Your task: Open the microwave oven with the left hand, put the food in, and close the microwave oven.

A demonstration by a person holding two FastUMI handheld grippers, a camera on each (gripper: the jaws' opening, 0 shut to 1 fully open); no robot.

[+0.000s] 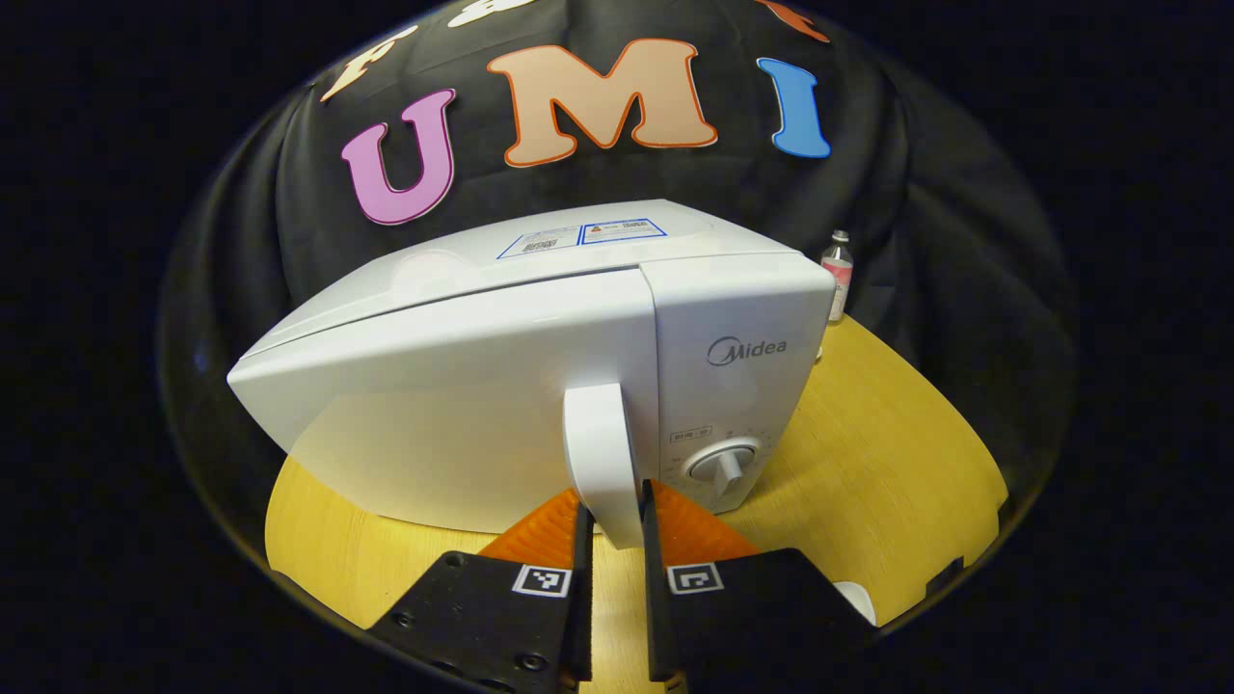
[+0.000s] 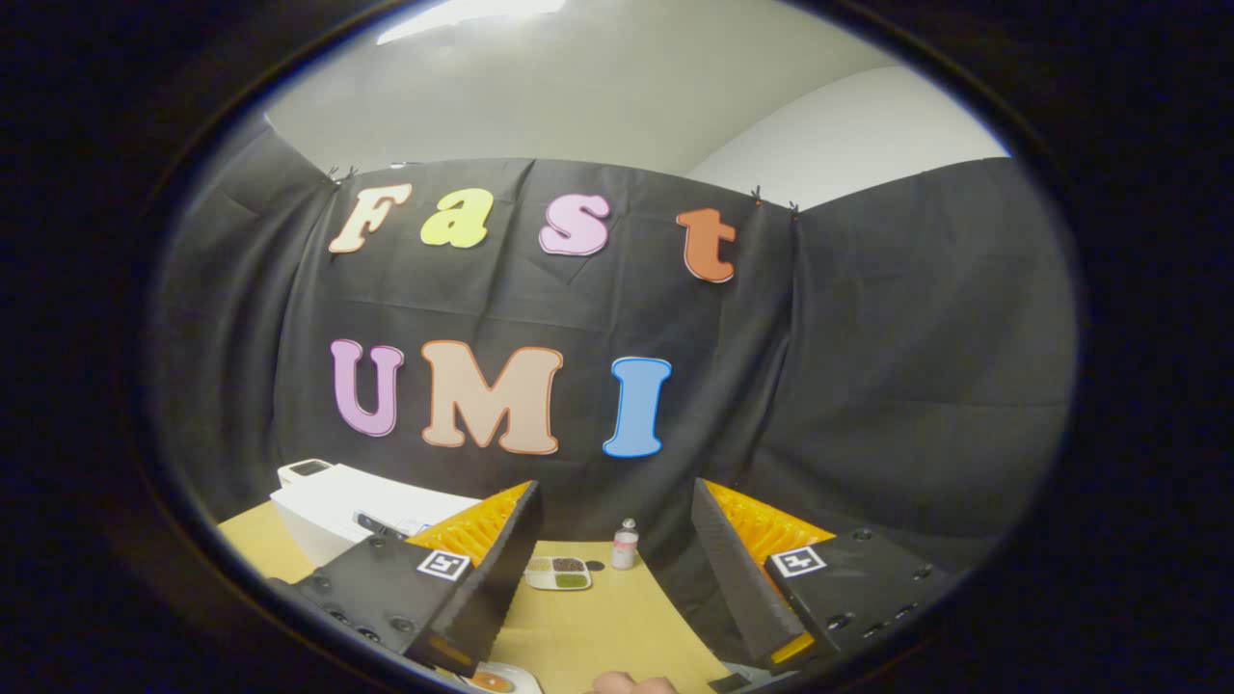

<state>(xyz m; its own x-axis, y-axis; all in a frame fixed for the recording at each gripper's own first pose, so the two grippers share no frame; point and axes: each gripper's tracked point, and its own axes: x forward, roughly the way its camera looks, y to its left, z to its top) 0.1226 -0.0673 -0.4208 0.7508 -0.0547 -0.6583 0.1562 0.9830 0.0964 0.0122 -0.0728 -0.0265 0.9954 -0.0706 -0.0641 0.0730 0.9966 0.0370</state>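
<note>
Opening step: left gripper [image 1: 614, 525] pinches the microwave [image 1: 540, 386] door handle [image 1: 603, 453]; next, pull outward. Right gripper [image 2: 612, 549] spread, idle.

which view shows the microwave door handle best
The left gripper view: the door handle stands close and centred, clamped between the left gripper fingers. The right gripper view catches the microwave small, partly hidden, handle not discernible.

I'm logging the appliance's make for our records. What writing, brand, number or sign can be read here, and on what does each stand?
"Midea", with a round logo mark: on the microwave oven's control panel, above the dial.
Two stickers on the microwave oven's top: too small to read.
Small marks around the dial: too blurred to read.
Label on the small bottle: not legible.
Square coded markers on the left gripper: patterns, no words.
</note>
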